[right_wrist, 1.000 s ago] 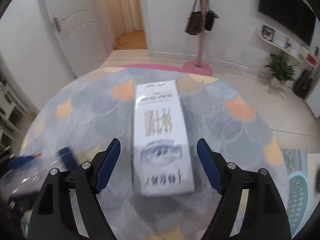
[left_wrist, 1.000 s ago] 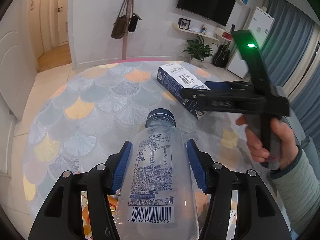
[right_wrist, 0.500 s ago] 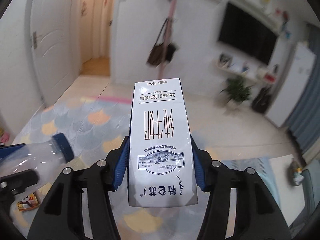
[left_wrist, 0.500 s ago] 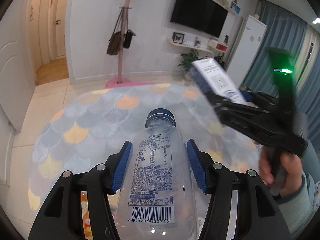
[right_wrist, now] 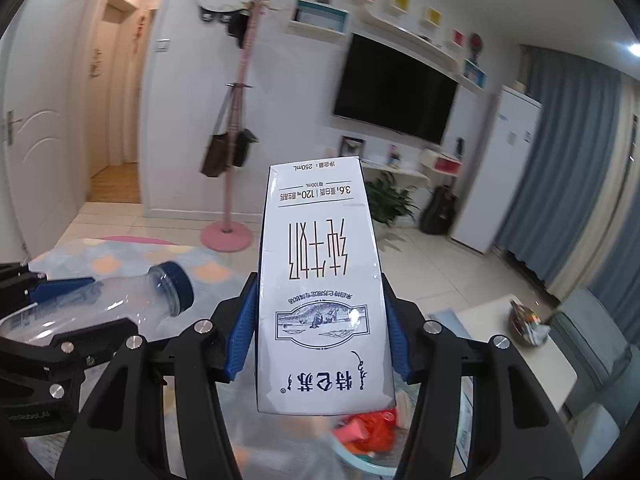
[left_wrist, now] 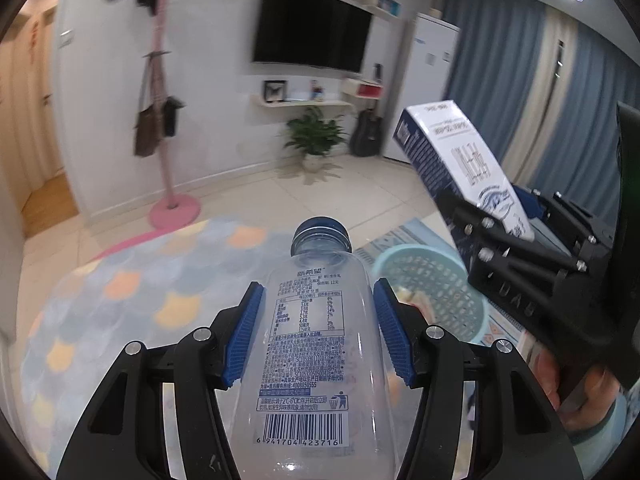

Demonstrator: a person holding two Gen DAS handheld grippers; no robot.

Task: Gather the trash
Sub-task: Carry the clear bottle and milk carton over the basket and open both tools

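Observation:
My left gripper (left_wrist: 318,336) is shut on a clear plastic bottle (left_wrist: 316,364) with a blue cap, held up in the air; the bottle also shows in the right wrist view (right_wrist: 120,308). My right gripper (right_wrist: 320,320) is shut on a white and blue milk carton (right_wrist: 320,280), also lifted; the carton shows in the left wrist view (left_wrist: 464,160). A light blue perforated trash basket (left_wrist: 436,288) stands on the floor below and ahead of both grippers. Red wrappers (right_wrist: 368,428) lie in it under the carton.
A round scalloped rug (left_wrist: 120,300) covers the floor at left. A pink coat stand (left_wrist: 168,184) with bags stands by the wall. A potted plant (left_wrist: 316,140), a guitar and a fridge are at the back. A low white table (right_wrist: 512,344) is at right.
My right gripper closed on the carton and lifted it off the rug. Both grippers have risen and swung right, bringing the basket into view.

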